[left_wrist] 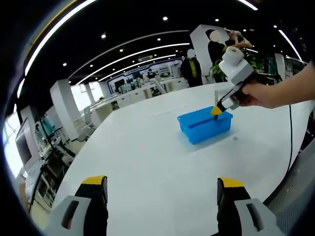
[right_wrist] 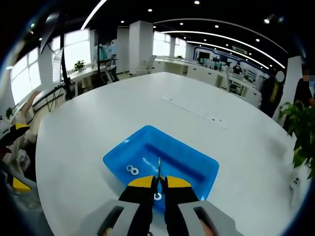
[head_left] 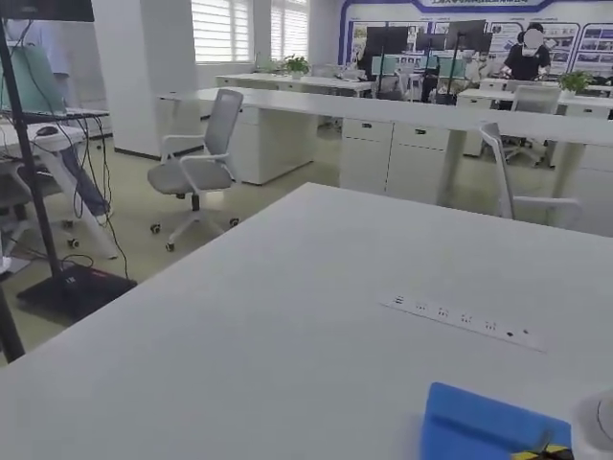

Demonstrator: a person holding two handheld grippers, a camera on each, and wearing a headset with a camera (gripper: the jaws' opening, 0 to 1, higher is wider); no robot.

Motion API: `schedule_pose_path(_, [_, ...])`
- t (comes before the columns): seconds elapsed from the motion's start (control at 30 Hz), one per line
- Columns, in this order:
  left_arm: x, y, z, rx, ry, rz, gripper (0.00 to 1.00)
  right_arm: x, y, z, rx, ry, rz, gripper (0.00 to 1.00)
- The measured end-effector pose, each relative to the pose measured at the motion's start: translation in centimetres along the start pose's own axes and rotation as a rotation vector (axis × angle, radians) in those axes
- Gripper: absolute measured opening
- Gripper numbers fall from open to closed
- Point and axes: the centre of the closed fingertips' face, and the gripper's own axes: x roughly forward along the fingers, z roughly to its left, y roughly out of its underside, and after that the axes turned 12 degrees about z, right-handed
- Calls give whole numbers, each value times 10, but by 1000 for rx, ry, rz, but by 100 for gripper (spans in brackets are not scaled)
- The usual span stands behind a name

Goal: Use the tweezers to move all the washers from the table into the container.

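Observation:
In the right gripper view a blue container (right_wrist: 189, 164) sits on the white table, just ahead of my right gripper (right_wrist: 158, 183). That gripper is shut on thin metal tweezers (right_wrist: 159, 169), whose tips point down into the container. Two washers (right_wrist: 132, 170) lie on the container floor, and another washer (right_wrist: 157, 196) shows just below the jaw tips. From the left gripper view the right gripper (left_wrist: 216, 110) hovers over the container (left_wrist: 204, 125), held by a hand. My left gripper (left_wrist: 162, 189) stands open over bare table, well short of the container. The container's corner (head_left: 484, 426) appears at the head view's lower right.
A power strip (head_left: 465, 319) is set into the table (head_left: 268, 326) beyond the container. A small grey speck (left_wrist: 235, 138) lies on the table near the container's side. A potted plant (right_wrist: 300, 142) stands at the table's far right. Office chairs and desks fill the room behind.

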Motion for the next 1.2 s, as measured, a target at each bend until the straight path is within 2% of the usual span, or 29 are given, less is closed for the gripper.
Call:
schedule_pose_path(0.13, [0,0,-1,3,2,1,94,-13,-6,0,37,-17,-52,3])
schedule_pose_path(0.23, [0,0,-1,7,3,4,94,-25,-4,-2,28,3,-66,3])
schedule_pose_path(0.33, [1,0,-2,9,6,5,94,-36,-3,-2,50,-1,-95,3])
schedule_pose_path(0.5, [0,0,-3,12,6,9,95,-50,5,-4,77,-1,-124,3])
schedule_pose_path(0.6, [0,0,-4,12,8,9,95,-54,14,-5,118,-16,-130,3])
schedule_pose_path(0.8, [0,0,-4,16,7,12,95,-54,33,-4,132,-11,-118,3])
schedule_pose_path(0.97, [0,0,-5,17,12,14,95,-45,53,0,134,-9,-78,4])
schedule_pose_path(1.2, [0,0,-6,20,15,16,95,-34,64,5,135,-18,-53,4])
